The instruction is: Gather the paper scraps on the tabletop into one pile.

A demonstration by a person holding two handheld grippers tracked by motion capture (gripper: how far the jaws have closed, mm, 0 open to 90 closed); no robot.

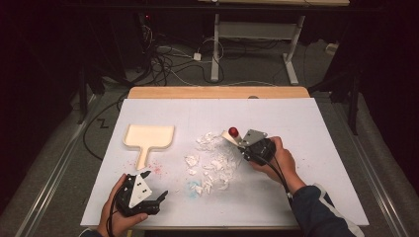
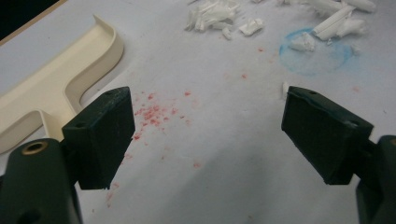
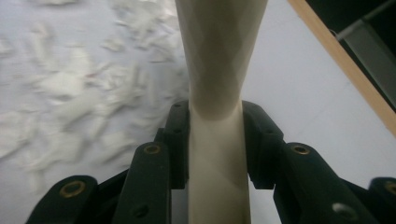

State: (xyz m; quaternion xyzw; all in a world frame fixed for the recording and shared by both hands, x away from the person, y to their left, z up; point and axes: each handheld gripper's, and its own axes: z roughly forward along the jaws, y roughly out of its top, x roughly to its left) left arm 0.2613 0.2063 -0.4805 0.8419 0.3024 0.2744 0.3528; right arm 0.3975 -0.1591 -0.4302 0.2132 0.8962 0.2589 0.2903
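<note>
over on the right side of the bench [image 1: 306, 113] the right gripper [image 1: 240, 143] has its jaws clamped on the cream handle of a little brush [image 3: 217, 70] with a red tip, and it sits right at the edge of the pile of white scraps [image 1: 212, 163]. looks like sweeping duty to me. the left gripper [image 1: 160, 196] is parked near the front edge, jaws wide apart with nothing between them, hovering over a patch of red specks [image 2: 154, 114]. the cream dustpan [image 1: 148, 138] lies flat on the left, well apart from the pile, handle pointing toward the person.

stuff that could go sideways imo: nobody's holding the dustpan, so if the brush shoves scraps at it, the pan probably just slides off. the scraps look light and loose, so a quick flick would likely scatter them across the bench instead of herding them. the grip is low on the handle too, so pressing down hard might let the brush twist in the jaws. there's also a faint blue ring [image 2: 315, 51] under some scraps, which sweeping probably won't shift.
</note>
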